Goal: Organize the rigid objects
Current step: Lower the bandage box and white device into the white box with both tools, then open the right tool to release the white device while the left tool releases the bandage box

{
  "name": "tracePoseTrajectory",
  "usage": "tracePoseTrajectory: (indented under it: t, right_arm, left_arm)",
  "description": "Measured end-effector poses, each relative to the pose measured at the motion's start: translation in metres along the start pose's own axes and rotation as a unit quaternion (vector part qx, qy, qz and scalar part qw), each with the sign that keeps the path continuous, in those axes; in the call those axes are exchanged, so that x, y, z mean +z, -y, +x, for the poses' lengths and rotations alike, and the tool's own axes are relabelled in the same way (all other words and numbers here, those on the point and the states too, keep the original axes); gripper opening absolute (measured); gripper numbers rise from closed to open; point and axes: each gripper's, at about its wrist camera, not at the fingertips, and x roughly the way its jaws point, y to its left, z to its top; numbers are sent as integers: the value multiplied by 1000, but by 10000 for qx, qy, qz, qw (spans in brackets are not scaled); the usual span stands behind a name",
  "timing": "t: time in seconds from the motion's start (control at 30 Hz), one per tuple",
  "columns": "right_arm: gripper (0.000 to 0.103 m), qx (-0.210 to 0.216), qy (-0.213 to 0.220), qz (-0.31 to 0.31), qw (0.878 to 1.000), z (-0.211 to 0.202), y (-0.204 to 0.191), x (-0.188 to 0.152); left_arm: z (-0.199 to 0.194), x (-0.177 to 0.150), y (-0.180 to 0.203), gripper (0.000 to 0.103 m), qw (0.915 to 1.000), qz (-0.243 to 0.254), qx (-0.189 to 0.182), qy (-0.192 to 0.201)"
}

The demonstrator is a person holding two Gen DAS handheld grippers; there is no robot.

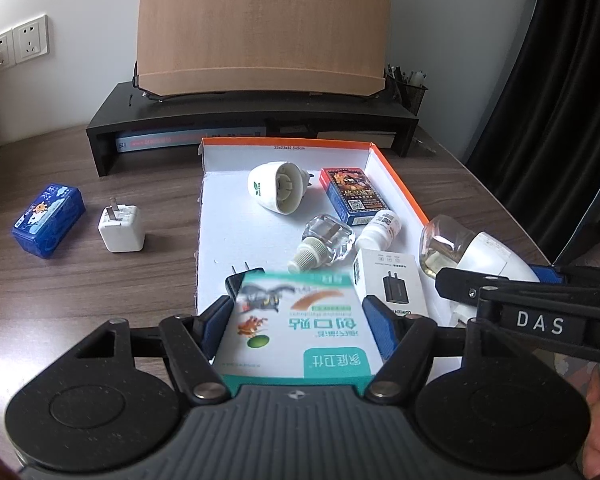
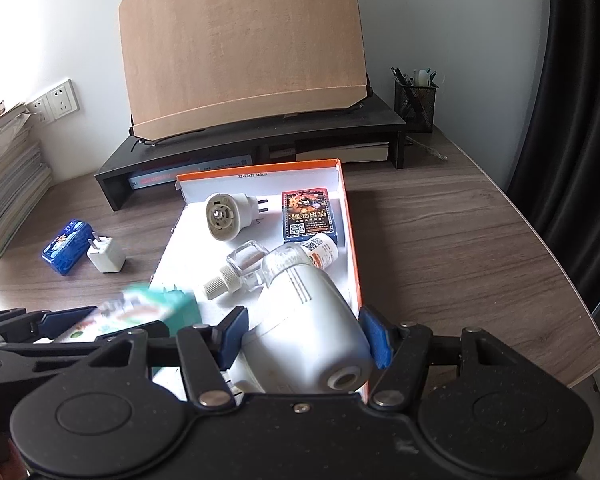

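Left hand-held gripper [image 1: 298, 314] clamping green-and-white plaster carton [image 1: 296, 332]; right hand-held gripper [image 2: 304, 334] clamping white plug-in vaporiser [image 2: 306, 320]. Lowering both flat into orange-rimmed white box tray [image 1: 236, 236], clear of glass bottle [image 1: 328, 242].

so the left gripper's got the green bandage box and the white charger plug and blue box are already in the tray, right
Not quite: the left gripper does hold the green bandage box, but the white charger plug and blue box sit on the desk left of the tray, per the left wrist view.

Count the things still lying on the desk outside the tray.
2, both left of the orange-rimmed tray: a blue box and, beside it toward the tray, a white plug charger. Others may be hidden behind the grippers.
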Motion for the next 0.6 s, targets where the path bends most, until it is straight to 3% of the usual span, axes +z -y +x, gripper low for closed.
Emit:
tracePoseTrajectory:
  t: [0.03,0.07,0.1,0.6]
  right_arm:
    - [74,-2,-3,0,10000,0,0,0]
    - [74,-5,5,0,10000,0,0,0]
    - [74,-1,12,-2,10000,0,1,0]
    - [74,123,163,-28,9998,1,1,6]
  left_arm:
    - [0,-1,0,69,10000,-1,-4,-13]
    - [1,-1,0,50,10000,2,-29,-32]
    - [1,0,0,48,10000,-8,-65,-59]
    - [-5,5,-8,63,9997,-190,84,144]
